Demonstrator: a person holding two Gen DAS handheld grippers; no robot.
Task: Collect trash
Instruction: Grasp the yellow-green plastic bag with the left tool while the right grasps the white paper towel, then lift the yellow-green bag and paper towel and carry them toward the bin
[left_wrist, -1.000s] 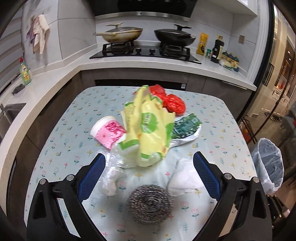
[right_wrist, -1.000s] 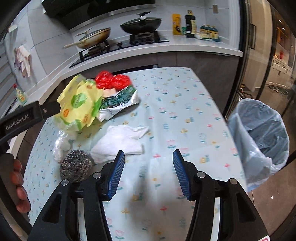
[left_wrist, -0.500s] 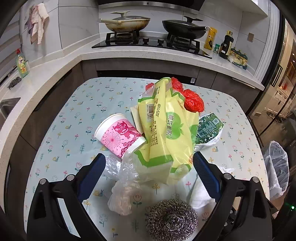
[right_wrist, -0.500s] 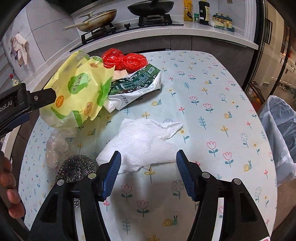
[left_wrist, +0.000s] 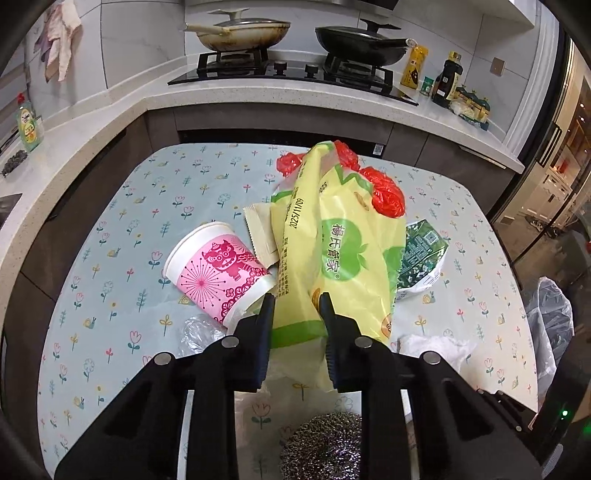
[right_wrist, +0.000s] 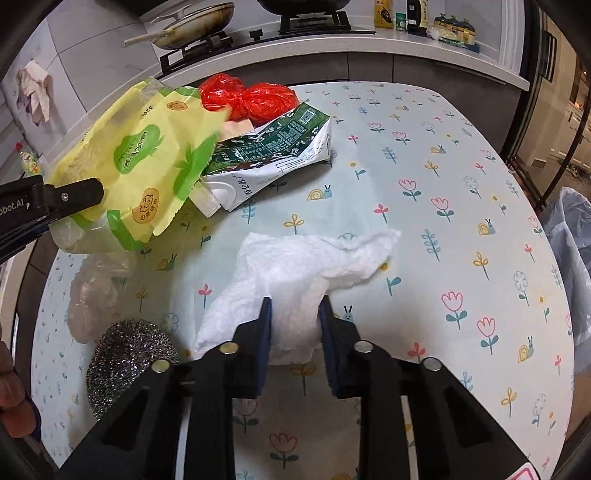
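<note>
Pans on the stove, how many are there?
2. A light-coloured lidded pan sits on the left burner and a black lidded pan on the right burner of the stove. None seem hidden.

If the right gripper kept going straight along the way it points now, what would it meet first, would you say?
The right gripper is already shut on the white paper towel; straight on, probably more of that towel, then the flowered tablecloth.

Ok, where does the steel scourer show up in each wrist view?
Left wrist: scourer at bottom centre, just below the left gripper, partly hidden by its fingers.
Right wrist: scourer at lower left, left of the right gripper and the white tissue.
Shared landmark: the yellow bag, held by the left gripper.
</note>
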